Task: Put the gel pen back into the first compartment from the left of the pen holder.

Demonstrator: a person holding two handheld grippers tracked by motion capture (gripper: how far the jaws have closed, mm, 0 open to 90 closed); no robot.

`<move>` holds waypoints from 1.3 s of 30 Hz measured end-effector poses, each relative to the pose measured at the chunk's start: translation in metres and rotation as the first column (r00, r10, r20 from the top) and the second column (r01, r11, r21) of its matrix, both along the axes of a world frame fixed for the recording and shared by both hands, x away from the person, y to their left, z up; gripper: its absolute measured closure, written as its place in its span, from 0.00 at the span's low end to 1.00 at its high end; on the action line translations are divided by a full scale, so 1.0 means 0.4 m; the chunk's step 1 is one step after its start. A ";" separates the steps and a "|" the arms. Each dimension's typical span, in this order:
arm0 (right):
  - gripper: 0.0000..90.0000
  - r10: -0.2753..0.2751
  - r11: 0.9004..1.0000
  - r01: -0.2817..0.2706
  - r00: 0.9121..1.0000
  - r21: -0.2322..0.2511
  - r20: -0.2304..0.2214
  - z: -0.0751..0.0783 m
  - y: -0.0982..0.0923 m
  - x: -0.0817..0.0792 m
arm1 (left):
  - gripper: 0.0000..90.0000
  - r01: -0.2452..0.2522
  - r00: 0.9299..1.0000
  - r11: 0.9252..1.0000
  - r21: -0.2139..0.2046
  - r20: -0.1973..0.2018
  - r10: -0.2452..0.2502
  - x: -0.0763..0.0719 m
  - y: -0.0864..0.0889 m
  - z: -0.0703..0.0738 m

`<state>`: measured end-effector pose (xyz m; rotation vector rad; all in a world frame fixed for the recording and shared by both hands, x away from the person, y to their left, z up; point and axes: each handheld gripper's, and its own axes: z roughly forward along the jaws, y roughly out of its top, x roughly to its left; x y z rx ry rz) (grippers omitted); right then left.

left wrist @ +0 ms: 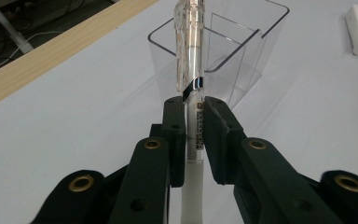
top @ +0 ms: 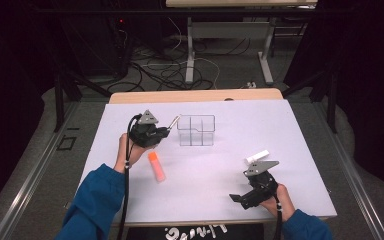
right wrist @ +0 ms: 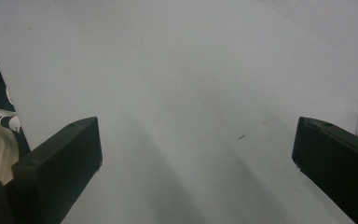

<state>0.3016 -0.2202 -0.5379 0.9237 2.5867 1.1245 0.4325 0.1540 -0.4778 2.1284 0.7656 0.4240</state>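
Your left gripper [left wrist: 194, 116] clamped on a clear-capped pen [left wrist: 189, 60], barrel print too small to read, tip just beside the clear divided box [left wrist: 242, 51], your right gripper [right wrist: 196, 149] jaws wide apart, well away from the box.

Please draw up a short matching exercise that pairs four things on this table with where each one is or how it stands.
Things:
1. clear pen
2. orange marker
3. white cylinder
4. right tool

Places or states:
A. lying flat near the left forearm
B. jaws wide apart over bare table
C. clamped in the left tool, tip by the clear divided box
D. lying just beyond the right tool

Pairs: 1-C, 2-A, 3-D, 4-B
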 end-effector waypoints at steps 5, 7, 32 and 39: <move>0.01 0.001 1.000 -0.001 1.000 0.009 0.007 0.000 0.000 0.001 | 0.89 0.008 1.000 1.000 -0.020 0.011 -0.008 -0.003 -0.005 0.010; 0.01 0.002 1.000 -0.002 1.000 0.003 0.003 0.000 0.000 0.001 | 0.89 0.000 1.000 0.999 -0.041 0.022 0.001 -0.004 -0.010 0.012; 0.01 0.006 1.000 -0.006 1.000 -0.005 0.005 0.000 0.000 0.001 | 0.89 0.006 0.998 0.997 -0.083 0.058 -0.001 -0.002 -0.051 0.026; 0.01 0.007 1.000 -0.007 1.000 -0.005 0.008 0.000 0.000 0.002 | 0.89 0.012 0.998 0.996 -0.092 0.063 -0.006 0.005 -0.066 0.027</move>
